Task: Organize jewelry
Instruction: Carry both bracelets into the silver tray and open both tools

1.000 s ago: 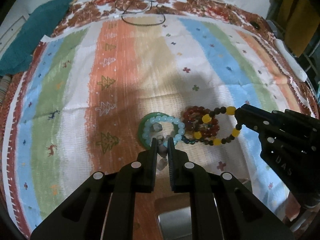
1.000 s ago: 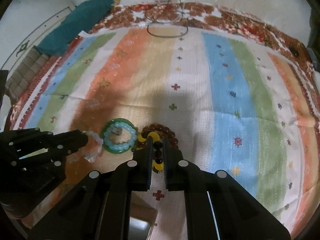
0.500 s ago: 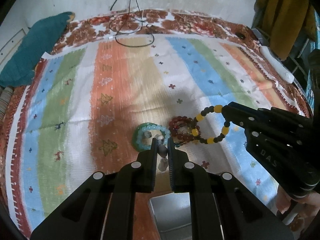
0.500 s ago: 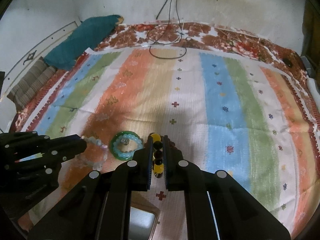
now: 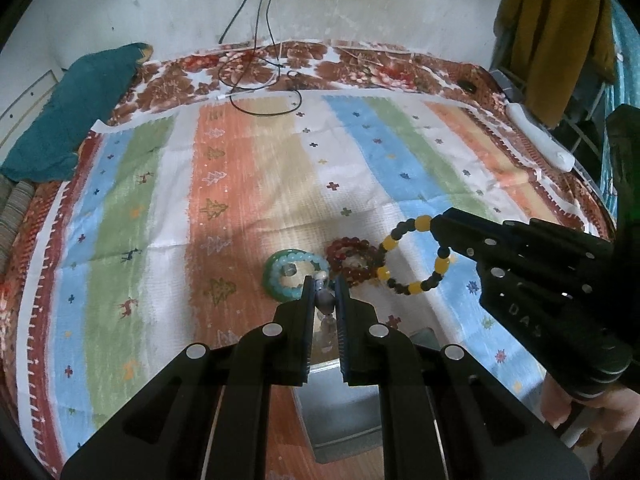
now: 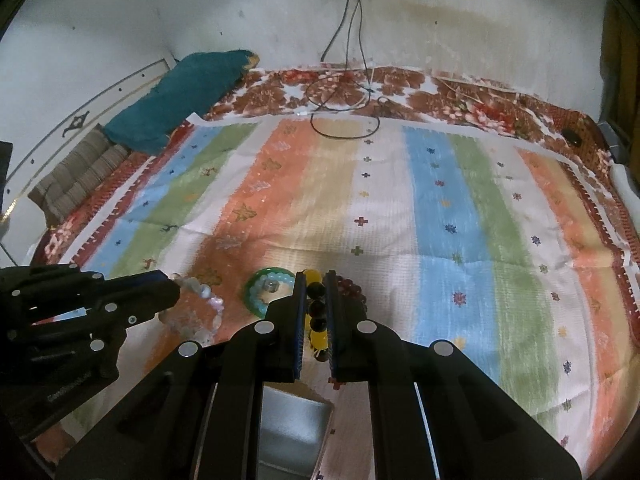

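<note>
My left gripper (image 5: 324,286) is shut on a pale clear-bead bracelet (image 6: 200,312), whose beads (image 5: 325,300) show between its fingers; it hangs off the cloth. My right gripper (image 6: 315,280) is shut on a black-and-yellow bead bracelet (image 5: 416,258), lifted above the striped cloth (image 5: 248,184). A green bangle with a light blue bead bracelet on it (image 5: 294,274) lies flat on the cloth. A dark red bead bracelet (image 5: 350,260) lies right of it. In the right wrist view the green bangle (image 6: 266,286) and the red beads (image 6: 354,288) sit on either side of my right fingers.
A metal tin (image 5: 340,412) lies just below both grippers, also seen as the tin (image 6: 292,432). A teal cloth (image 5: 76,112) lies at the far left. Black cables (image 5: 260,72) trail over the cloth's far edge. A white object (image 5: 540,140) lies at the right edge.
Both grippers have risen and drawn back with their bracelets. The black-and-yellow bracelet has come off the red beads and now hangs free. The bangle and red beads stay put.
</note>
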Available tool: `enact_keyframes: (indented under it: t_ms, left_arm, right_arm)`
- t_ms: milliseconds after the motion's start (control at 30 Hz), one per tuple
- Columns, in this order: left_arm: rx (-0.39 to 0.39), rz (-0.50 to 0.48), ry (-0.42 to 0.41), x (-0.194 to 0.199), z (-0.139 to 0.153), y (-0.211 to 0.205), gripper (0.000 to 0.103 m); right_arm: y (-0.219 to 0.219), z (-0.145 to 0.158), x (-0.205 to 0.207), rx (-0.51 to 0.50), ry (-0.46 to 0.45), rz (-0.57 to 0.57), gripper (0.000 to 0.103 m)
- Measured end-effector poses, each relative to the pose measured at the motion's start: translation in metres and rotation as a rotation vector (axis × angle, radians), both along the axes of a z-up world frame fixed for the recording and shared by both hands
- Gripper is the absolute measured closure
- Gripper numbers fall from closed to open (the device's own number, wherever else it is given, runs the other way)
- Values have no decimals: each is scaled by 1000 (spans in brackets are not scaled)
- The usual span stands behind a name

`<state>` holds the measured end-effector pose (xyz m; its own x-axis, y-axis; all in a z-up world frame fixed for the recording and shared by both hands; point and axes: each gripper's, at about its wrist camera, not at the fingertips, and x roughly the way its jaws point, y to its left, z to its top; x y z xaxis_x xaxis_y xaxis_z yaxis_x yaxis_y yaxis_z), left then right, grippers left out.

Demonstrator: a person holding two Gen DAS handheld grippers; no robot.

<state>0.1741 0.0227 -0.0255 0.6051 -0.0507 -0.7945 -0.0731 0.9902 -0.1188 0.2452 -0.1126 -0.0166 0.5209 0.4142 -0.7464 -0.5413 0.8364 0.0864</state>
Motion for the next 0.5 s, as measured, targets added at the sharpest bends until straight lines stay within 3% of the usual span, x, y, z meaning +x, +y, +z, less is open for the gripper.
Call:
enact_keyframes:
  t_ms: [500]
  left_arm:
    - [6, -20, -51, -35, 14, -13, 93]
  right_arm:
    - [-13, 16, -29, 35, -32, 4, 93]
